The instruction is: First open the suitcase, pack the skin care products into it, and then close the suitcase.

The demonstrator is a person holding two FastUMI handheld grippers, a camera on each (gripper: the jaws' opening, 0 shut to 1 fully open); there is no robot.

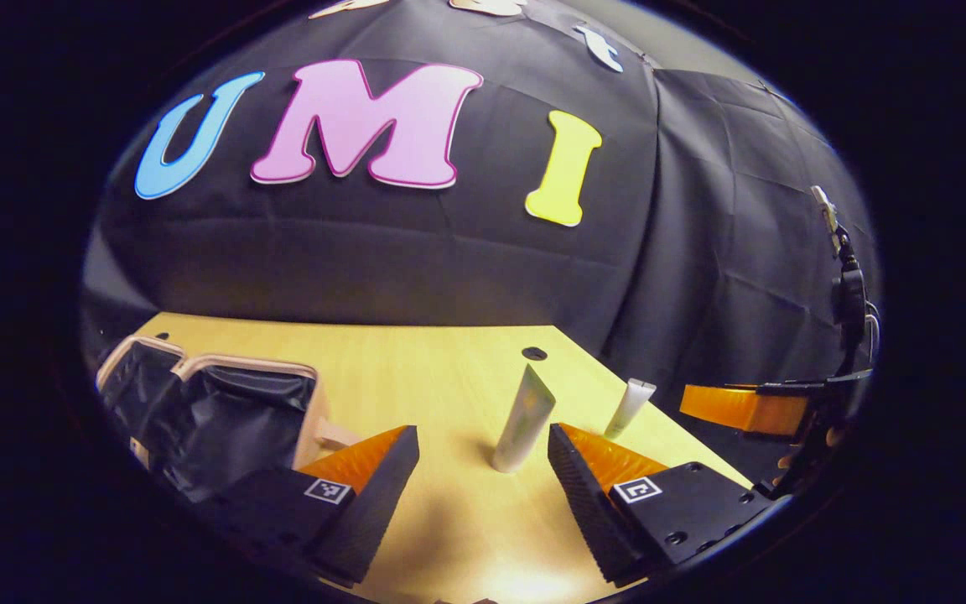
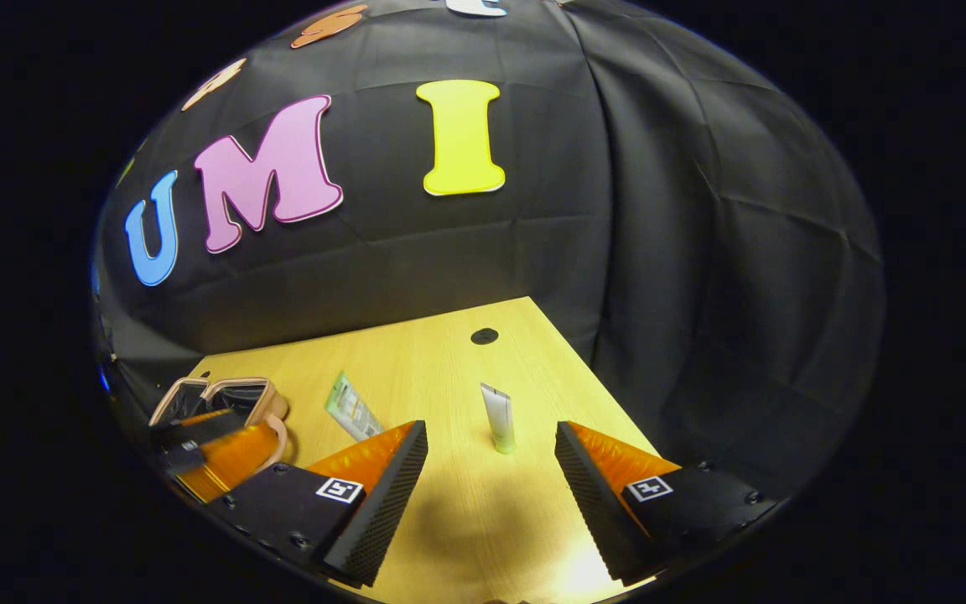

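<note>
Bench: pale wood, with a dark round hole near its far edge.

Suitcase: open at the bench's left edge, black lining inside a pale rim.

Left gripper: jaws spread wide, holding nothing; a tall tube stands upright just beyond the gap, untouched.

Right gripper: jaws wide apart, empty; a small tube stands upright ahead, near the bench's right edge.

Printing on the tall tube is too small to read.
</note>
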